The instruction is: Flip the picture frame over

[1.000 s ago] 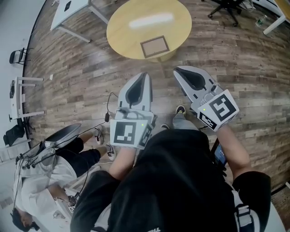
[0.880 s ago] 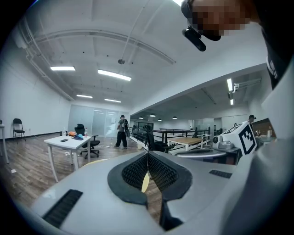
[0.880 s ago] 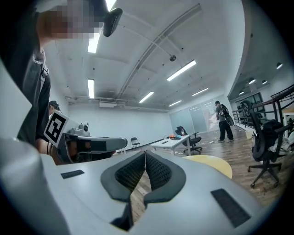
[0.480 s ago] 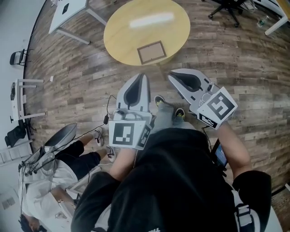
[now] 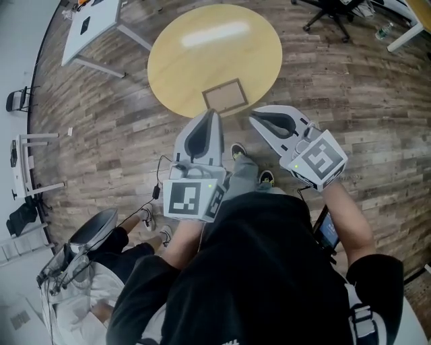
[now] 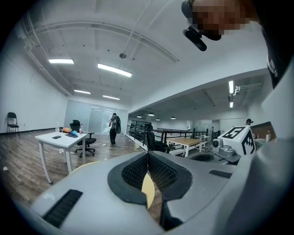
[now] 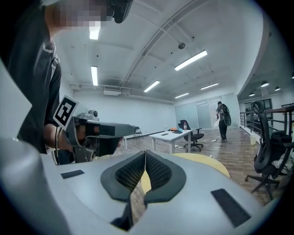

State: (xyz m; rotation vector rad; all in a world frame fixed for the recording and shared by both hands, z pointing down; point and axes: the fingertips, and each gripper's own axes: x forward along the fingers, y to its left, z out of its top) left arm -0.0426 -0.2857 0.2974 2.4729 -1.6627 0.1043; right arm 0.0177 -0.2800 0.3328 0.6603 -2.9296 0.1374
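The picture frame [image 5: 225, 96] lies flat on the round yellow table [image 5: 195, 54], close to the table's near edge, and shows a brown face with a thin border. In the head view both grippers are held out over the wood floor, short of the table. My left gripper [image 5: 215, 112] points at the table edge just below the frame; its pads meet at the tip [image 6: 148, 153] with nothing between them. My right gripper [image 5: 253, 119] is to the right of the frame, also shut and holding nothing [image 7: 145, 152]. A sliver of the table [image 6: 148, 190] shows between the left pads.
A white desk [image 5: 91, 20] stands at the far left and an office chair [image 5: 330, 13] at the far right. A seated person [image 5: 87, 269] is at the lower left, with cables on the floor. Another person [image 6: 113, 128] walks far off.
Both grippers have moved forward toward the table, so the table and frame now sit nearer their tips. The seated person has slid lower in the head view. Jaws are unchanged.
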